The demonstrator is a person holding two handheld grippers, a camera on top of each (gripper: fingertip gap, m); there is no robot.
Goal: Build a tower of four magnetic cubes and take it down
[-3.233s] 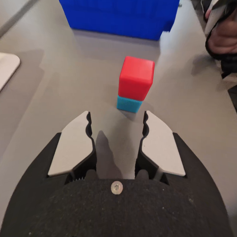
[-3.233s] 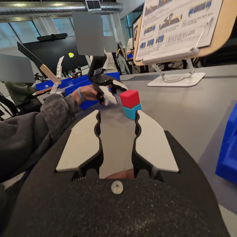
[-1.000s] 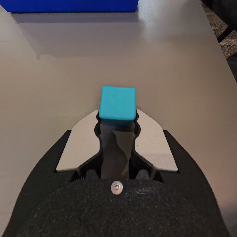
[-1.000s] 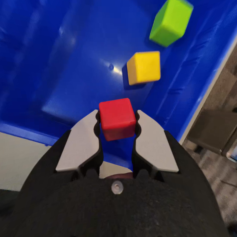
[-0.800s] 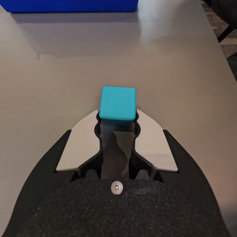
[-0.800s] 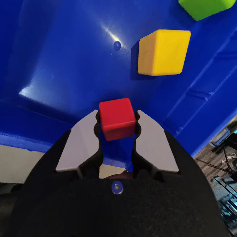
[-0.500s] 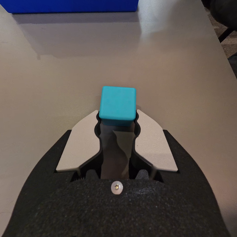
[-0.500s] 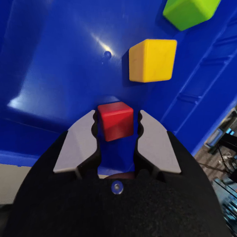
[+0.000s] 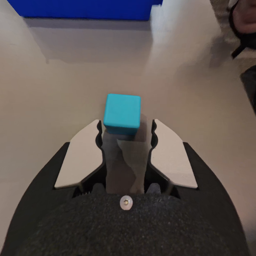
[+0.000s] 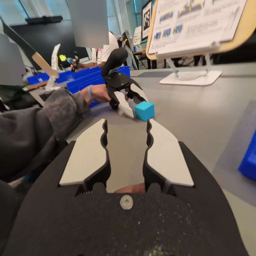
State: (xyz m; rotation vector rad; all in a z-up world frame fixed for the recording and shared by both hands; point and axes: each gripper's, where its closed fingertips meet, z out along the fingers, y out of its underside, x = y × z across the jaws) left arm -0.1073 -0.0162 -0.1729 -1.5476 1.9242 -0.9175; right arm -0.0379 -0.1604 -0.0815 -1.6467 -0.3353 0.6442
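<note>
One teal cube [image 9: 122, 112] is sitting alone on the grey table [image 9: 55, 90], so the take-down seems almost finished. Left gripper [image 9: 125, 122] is standing open around it, right gripper [image 10: 126, 121] is hovering open and empty; next, someone must carry it into the blue bin [image 9: 83, 9]

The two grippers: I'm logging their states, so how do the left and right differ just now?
The left gripper sits right at the teal cube, which lies just ahead of its fingertips; the right gripper is farther from the cube. The left is low over the table; the right looks across it. Both are open and empty.
</note>
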